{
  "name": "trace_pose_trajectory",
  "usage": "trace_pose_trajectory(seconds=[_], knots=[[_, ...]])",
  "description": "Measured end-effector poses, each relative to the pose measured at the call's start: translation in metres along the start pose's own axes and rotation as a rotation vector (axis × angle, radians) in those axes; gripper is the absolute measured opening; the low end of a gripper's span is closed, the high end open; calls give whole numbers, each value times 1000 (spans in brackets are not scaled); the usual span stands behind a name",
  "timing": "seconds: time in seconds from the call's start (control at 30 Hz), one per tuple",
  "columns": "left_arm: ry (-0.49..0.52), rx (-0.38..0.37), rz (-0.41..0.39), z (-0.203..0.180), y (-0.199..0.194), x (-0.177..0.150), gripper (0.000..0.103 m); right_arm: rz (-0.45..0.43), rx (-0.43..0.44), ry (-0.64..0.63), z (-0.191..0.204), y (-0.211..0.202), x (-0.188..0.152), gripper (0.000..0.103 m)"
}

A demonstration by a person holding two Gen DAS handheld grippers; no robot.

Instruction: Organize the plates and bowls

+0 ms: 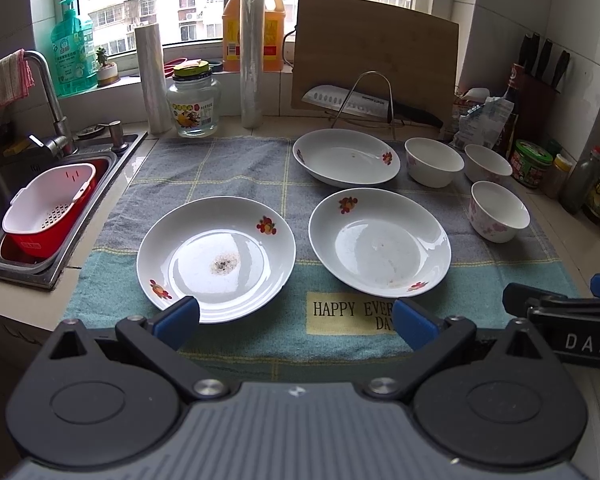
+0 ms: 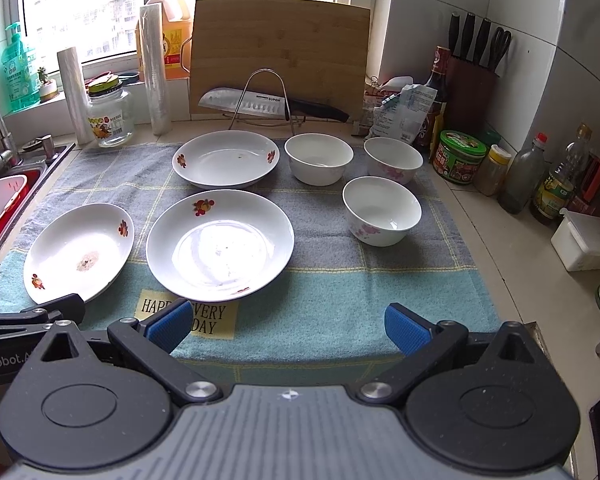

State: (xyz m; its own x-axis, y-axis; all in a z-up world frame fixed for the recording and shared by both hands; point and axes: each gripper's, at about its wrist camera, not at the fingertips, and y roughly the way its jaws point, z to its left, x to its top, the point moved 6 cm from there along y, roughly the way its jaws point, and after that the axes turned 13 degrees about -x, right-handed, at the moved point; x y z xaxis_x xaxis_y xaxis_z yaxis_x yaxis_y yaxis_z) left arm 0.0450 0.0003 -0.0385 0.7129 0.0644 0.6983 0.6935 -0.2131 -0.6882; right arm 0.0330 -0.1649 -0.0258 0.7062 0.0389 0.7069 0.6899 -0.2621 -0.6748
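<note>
Three white plates with fruit prints lie on a blue-grey towel [image 1: 236,168]: a stained one at front left [image 1: 216,258] [image 2: 78,250], one at front middle [image 1: 380,242] [image 2: 220,244], one behind [image 1: 346,156] [image 2: 226,158]. Three white bowls with pink flowers stand to the right: back left [image 1: 434,162] [image 2: 319,158], back right [image 1: 488,164] [image 2: 393,160], front [image 1: 499,211] [image 2: 382,210]. My left gripper [image 1: 296,320] is open just short of the stained plate's near rim. Also open, my right gripper [image 2: 288,322] hovers over the towel's front part, holding nothing.
A sink [image 1: 4,184] with a red-and-white colander [image 1: 50,208] lies at the left. A glass jar [image 1: 194,100], film rolls, oil jugs, a cutting board [image 1: 374,52] and a knife on a rack [image 1: 364,104] line the back. Bottles and jars [image 2: 516,176] crowd the right.
</note>
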Motion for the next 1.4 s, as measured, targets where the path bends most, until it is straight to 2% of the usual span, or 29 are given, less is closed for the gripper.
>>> trace_pose_trajectory(seconds=[1.4], knots=[[1,15,7,-5,4,6,102,-8,18,5,0,1,5,103]])
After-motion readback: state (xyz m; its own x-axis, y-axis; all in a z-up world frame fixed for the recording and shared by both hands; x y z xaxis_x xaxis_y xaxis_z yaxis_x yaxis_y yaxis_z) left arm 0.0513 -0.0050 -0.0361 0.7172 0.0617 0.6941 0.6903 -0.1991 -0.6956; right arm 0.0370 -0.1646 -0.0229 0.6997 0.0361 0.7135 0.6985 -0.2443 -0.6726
